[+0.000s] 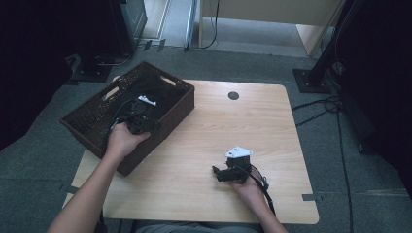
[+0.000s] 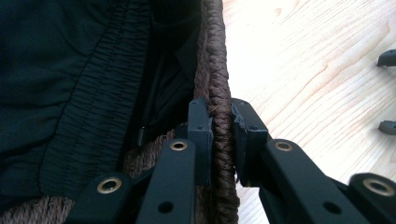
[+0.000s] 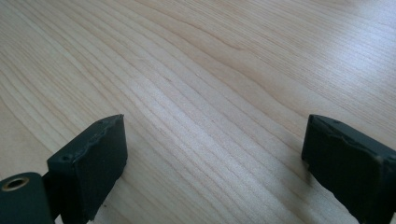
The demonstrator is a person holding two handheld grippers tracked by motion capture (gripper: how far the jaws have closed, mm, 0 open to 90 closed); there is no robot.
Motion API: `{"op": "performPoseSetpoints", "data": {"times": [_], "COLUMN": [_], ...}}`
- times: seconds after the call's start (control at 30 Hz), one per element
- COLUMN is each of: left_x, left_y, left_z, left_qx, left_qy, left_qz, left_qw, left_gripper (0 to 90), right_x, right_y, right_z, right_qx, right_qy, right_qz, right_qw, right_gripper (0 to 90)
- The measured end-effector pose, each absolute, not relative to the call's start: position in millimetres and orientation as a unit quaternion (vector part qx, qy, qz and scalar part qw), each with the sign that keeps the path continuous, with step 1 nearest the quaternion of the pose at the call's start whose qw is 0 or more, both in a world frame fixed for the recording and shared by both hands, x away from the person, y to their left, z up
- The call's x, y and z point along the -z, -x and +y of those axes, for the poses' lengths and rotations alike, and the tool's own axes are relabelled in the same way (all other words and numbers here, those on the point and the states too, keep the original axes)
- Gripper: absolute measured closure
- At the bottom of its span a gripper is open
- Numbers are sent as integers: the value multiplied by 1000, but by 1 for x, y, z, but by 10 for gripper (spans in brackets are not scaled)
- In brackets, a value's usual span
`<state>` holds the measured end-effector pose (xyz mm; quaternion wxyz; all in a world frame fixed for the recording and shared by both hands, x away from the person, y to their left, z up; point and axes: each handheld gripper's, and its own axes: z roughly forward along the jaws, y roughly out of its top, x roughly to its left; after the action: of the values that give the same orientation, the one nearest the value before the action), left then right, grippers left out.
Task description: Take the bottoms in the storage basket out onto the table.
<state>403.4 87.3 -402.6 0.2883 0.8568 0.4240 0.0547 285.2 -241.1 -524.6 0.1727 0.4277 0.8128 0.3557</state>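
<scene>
Basket (image 1: 92, 116) of dark wicker sits at the table's (image 1: 214, 141) far-left corner, overhanging the edge, with black cloth (image 2: 70, 79) inside. Left gripper (image 2: 222, 123) is clamped on the basket's braided near rim, one jaw inside, one outside. Right gripper (image 3: 212, 154) is held low over bare wood near the front right, jaws spread wide, grasping nothing

One wicker basket (image 1: 170, 114), one dark garment (image 2: 60, 79), one wooden table (image 1: 218, 141), two grippers: left gripper (image 2: 222, 135), right gripper (image 3: 215, 154).

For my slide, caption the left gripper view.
Left gripper shut on the wicker basket rim, dark cloth inside.
</scene>
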Motion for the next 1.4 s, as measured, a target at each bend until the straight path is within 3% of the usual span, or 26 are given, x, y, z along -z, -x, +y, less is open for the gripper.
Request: {"op": "performPoseSetpoints", "data": {"times": [0.13, 0.2, 0.27, 0.37, 0.57, 0.8, 0.93, 1.07, 1.27, 1.33, 1.4], "left_x": [404, 402, 394, 382, 366, 374, 386, 398, 412, 418, 425], "left_y": [-402, -402, -401, -404, -426, -453, -467, -478, -491, -494, -499], "left_z": [82, 84, 91, 103, 138, 163, 175, 183, 188, 189, 192], "left_qx": [-43, -37, -50, -81, -120, -153, -137, -138, -124, -131, -123], "left_qy": [-855, -856, -852, -847, -829, -819, -813, -811, -796, -796, -791], "left_qz": [423, 414, 409, 415, 434, 449, 468, 474, 511, 517, 528], "left_qw": [298, 309, 323, 321, 330, 322, 317, 315, 300, 287, 283], "left_gripper": [782, 716, 582, 488, 440, 405, 380, 281, 222, 140, 131], "right_x": [525, 525, 525, 525, 524, 524, 524, 524, 524, 524, 524], "right_y": [-285, -285, -285, -285, -285, -285, -285, -285, -285, -285, -285], "right_z": [-241, -241, -241, -241, -241, -241, -241, -241, -241, -241, -241], "right_qx": [-356, -356, -356, -356, -355, -355, -355, -355, -355, -355, -355], "right_qy": [-427, -428, -427, -428, -429, -429, -429, -428, -428, -429, -429], "right_qz": [813, 813, 813, 812, 813, 813, 813, 813, 813, 813, 813], "right_qw": [172, 173, 173, 173, 172, 172, 172, 172, 172, 172, 172], "right_gripper": [66, 66, 67, 67, 67, 67, 67, 67, 67, 67, 67]}}
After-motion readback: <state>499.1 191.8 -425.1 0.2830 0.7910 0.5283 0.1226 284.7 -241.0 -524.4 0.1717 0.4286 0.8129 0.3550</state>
